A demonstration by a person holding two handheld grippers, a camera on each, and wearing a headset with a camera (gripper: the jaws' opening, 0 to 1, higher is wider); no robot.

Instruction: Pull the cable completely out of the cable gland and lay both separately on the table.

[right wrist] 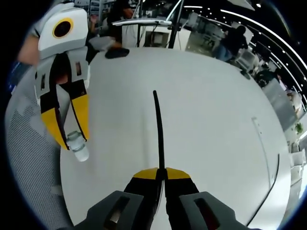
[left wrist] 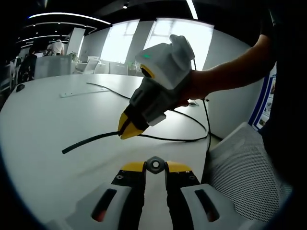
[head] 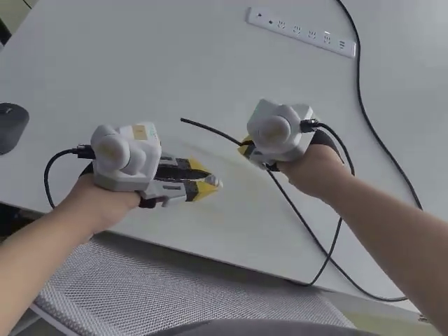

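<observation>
Partly hidden cable gland [right wrist: 78, 146] in left gripper [left wrist: 155, 168], cable [right wrist: 158, 129] pinched by right gripper [right wrist: 161, 171]

bright, even | window backlight | fisheye edge warp | soft shadows

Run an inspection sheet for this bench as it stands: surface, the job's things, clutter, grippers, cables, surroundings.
Surface: white table, no marks seen.
Job's things: cable and gland are apart, both held above the table, neither laid down yet.
Clutter: power strip at the far side; dark mouse-like object at the left edge.
Grippers: left hand-held gripper shut on the gland; right hand-held gripper shut on the cable.
Cables: long black lead runs past the power strip and off the near edge; each gripper trails its own lead.
Surroundings: mesh chair at the near edge; open office with people behind.
</observation>
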